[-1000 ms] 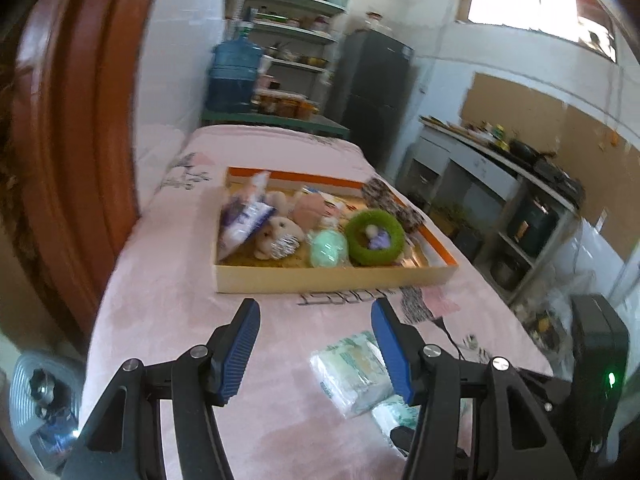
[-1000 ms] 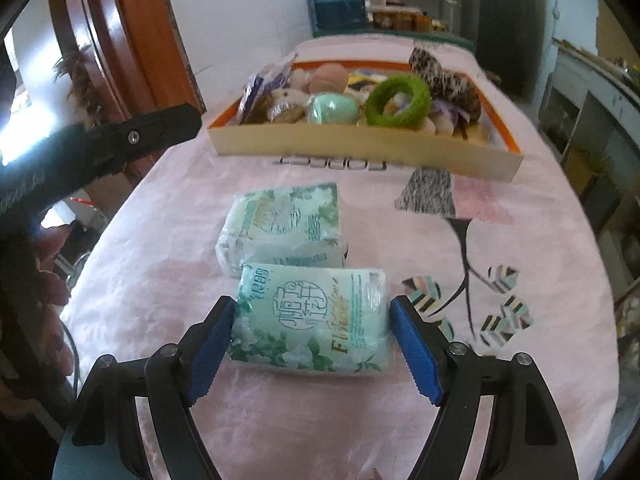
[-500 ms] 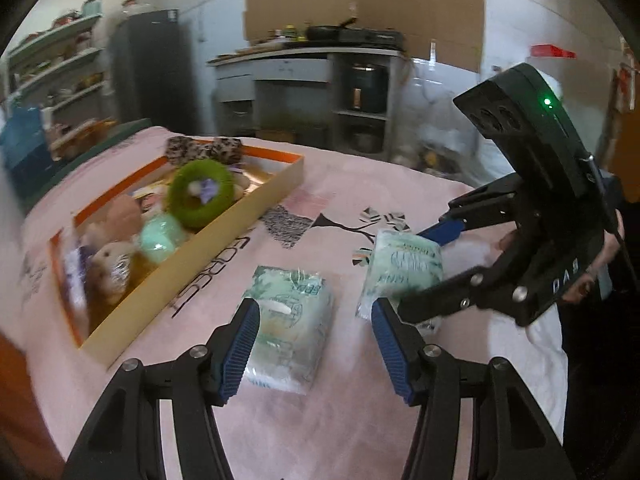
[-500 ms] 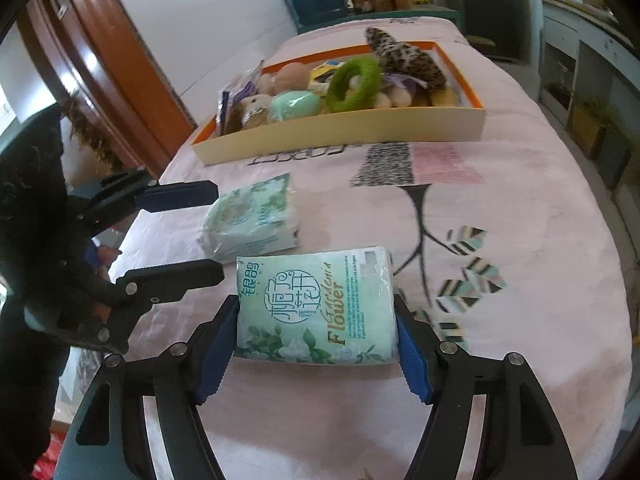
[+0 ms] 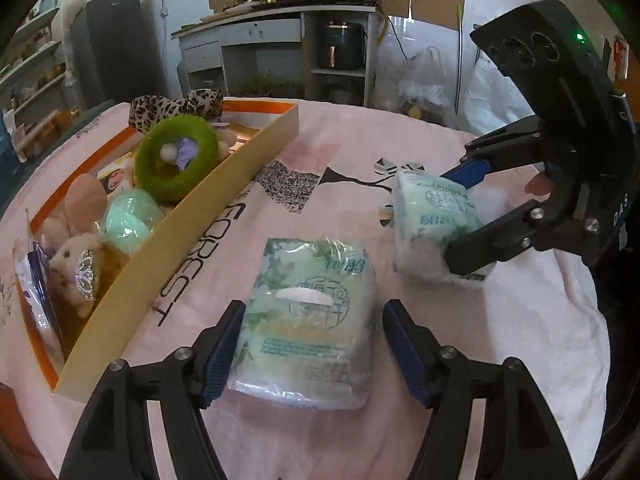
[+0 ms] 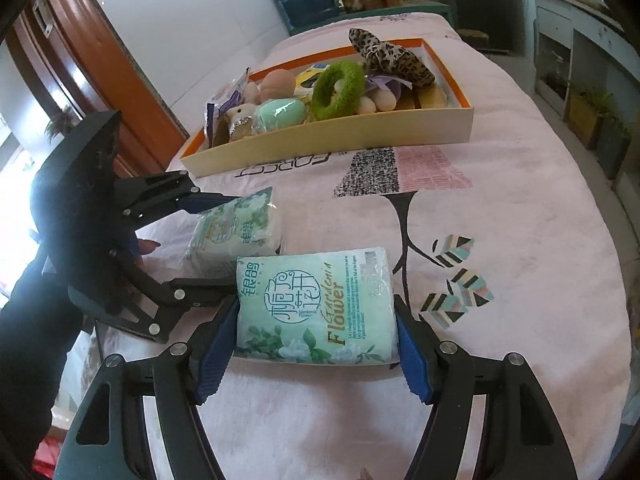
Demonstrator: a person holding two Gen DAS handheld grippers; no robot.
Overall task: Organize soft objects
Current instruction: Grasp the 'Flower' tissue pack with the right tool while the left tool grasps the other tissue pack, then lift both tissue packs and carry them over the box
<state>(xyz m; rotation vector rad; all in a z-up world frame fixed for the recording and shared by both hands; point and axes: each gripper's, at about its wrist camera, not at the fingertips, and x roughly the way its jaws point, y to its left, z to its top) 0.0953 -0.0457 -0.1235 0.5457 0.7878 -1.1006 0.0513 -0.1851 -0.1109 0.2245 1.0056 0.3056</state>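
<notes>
Tissue packs on pink cloth, left tool [image 5: 312, 344] spread around one [image 5: 308, 320], right tool [image 6: 312, 344] pinching another [image 6: 316, 304]

The near end of the box [image 5: 132, 288] runs behind the left gripper's arm, so that corner is lost. In the left wrist view a black arm of the right gripper [image 5: 464, 220] covers the lower side of the far tissue pack [image 5: 432, 216], and I can't tell whether the pads press it. The small print on the near tissue pack [image 5: 308, 320] is too blurred to read. Something pale under the leopard cloth [image 6: 392, 58], perhaps more toys, is mostly buried.
</notes>
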